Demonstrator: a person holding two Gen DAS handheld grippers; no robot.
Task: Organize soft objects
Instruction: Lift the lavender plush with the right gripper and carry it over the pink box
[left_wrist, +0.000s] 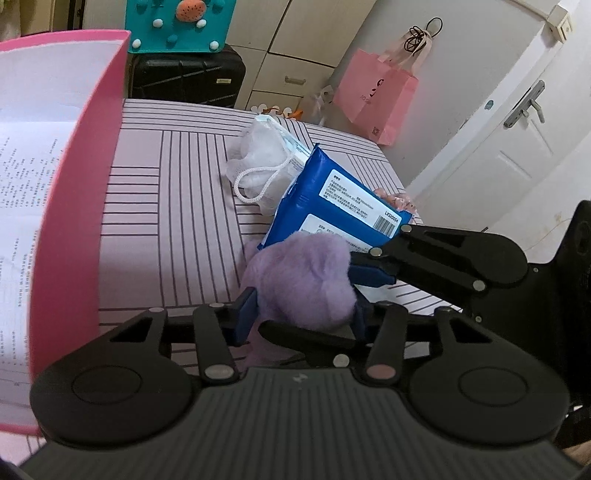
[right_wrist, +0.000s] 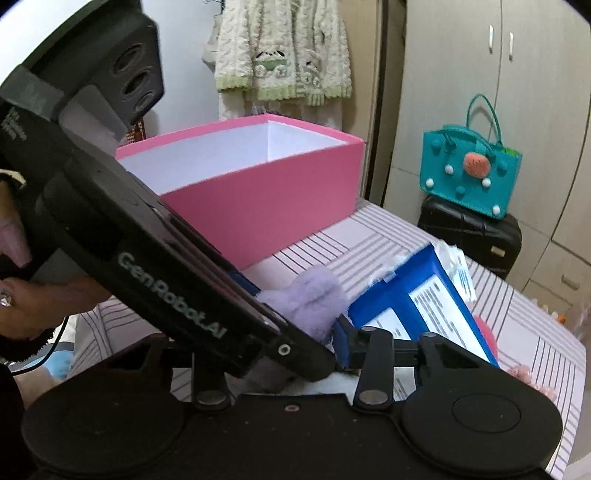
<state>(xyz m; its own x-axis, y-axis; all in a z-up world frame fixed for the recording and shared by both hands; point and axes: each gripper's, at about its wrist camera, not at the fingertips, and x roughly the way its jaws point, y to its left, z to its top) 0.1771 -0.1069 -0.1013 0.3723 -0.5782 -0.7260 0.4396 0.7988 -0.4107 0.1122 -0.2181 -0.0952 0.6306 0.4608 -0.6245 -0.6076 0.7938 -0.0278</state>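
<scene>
Purple fluffy wad (left_wrist: 301, 278) clamped crosswise in left gripper (left_wrist: 301, 314) jaws.

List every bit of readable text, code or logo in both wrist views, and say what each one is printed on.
"GenRobot.AI": side of the black handheld gripper body, right wrist view.
"LX320054", beside a barcode: white label on the blue plastic wipes pack.
Rest of that pack's label: too small to read.
Printed sheet lining the pink cardboard box: too blurred to read.
Logo on the pink paper gift bag: unreadable.

pink box (left_wrist: 92, 192) cut off at left edge, blue pack (right_wrist: 417, 299) print unreadable, right fingers mostly hidden
</scene>
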